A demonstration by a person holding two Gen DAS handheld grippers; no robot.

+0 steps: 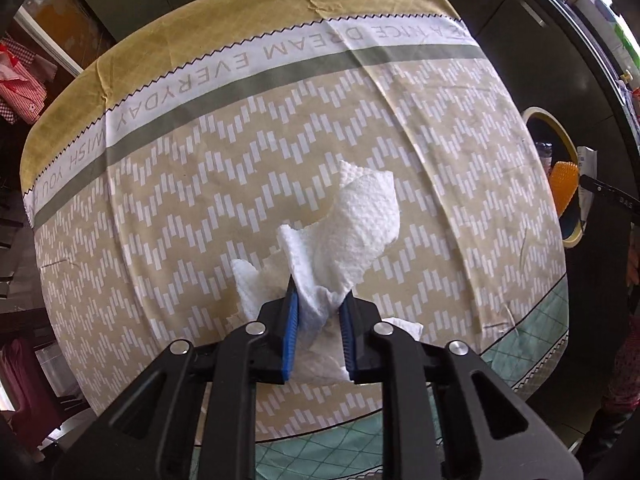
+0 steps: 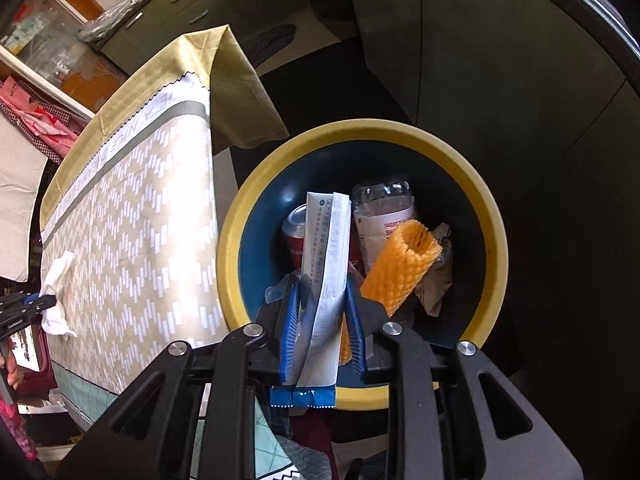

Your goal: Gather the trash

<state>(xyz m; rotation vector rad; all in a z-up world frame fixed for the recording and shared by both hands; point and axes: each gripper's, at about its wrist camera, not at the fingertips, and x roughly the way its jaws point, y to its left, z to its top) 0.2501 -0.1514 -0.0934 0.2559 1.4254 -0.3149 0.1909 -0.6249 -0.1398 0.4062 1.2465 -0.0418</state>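
Note:
In the left wrist view my left gripper (image 1: 320, 294) is shut on a crumpled white paper towel (image 1: 356, 220) on the patterned tablecloth (image 1: 200, 184). In the right wrist view my right gripper (image 2: 322, 294) is shut on a white and blue flat wrapper (image 2: 326, 264), held over the mouth of a blue bin with a yellow rim (image 2: 360, 130). Inside the bin lie an orange foam net (image 2: 400, 264), a clear plastic bottle (image 2: 384, 208) and a red can (image 2: 294, 236). The towel (image 2: 58, 276) and left gripper (image 2: 44, 302) show at far left.
The bin (image 1: 556, 128) stands off the table's right side. Dark cabinets (image 2: 500, 80) are behind it. Shelves with red checked cloth (image 1: 20, 80) are to the far left. A teal quilted cloth (image 1: 532, 332) hangs under the tablecloth at the near edge.

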